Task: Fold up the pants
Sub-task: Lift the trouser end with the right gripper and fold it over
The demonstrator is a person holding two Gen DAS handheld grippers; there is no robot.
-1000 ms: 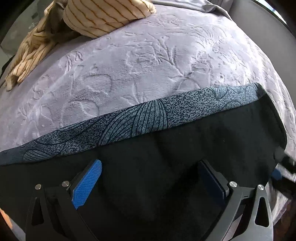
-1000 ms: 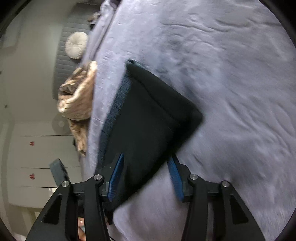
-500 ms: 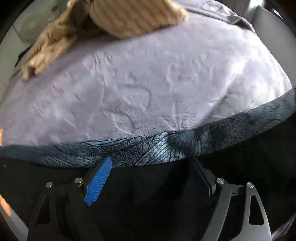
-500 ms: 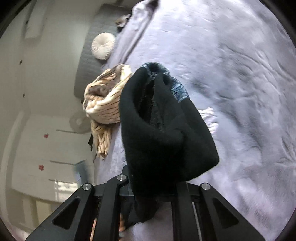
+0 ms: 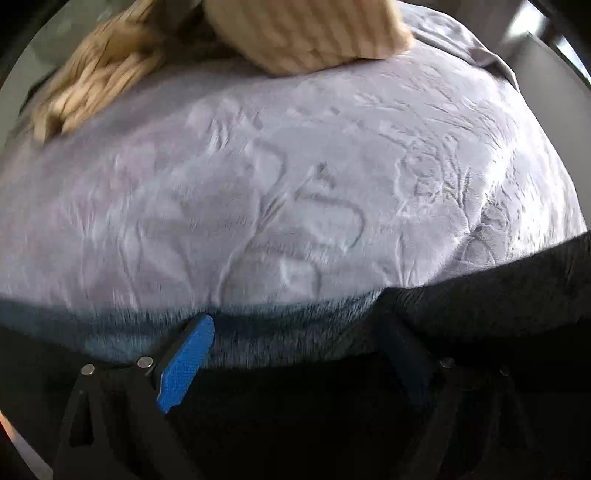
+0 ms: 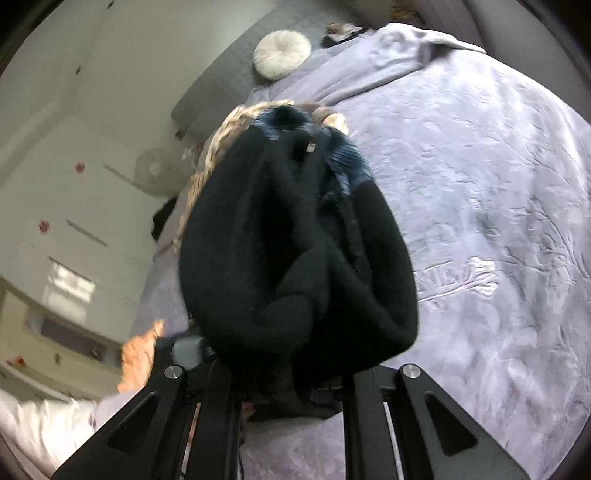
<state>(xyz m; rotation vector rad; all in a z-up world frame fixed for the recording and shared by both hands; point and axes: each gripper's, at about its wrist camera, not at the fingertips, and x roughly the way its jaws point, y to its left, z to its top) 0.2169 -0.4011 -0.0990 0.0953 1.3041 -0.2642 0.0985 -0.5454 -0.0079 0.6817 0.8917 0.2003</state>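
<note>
The pants are black fleece with a blue-grey patterned lining. In the left wrist view the pants (image 5: 480,302) fill the bottom of the frame, the lining edge turned up. My left gripper (image 5: 299,354) is open, its blue pad (image 5: 184,365) resting against the cloth. In the right wrist view my right gripper (image 6: 291,387) is shut on the pants (image 6: 295,258), which bulge up in a bundle lifted above the lilac bedspread (image 6: 480,184).
A tan striped garment (image 5: 295,33) lies heaped at the far side of the bed, also in the right wrist view (image 6: 225,133). A round cushion (image 6: 282,53) leans on the grey headboard. A hand (image 6: 140,354) is at lower left.
My right gripper closed on the pants and lifted them off the bed into a bundle. In the left wrist view the pants edge has slid toward the camera and the right side rose.
</note>
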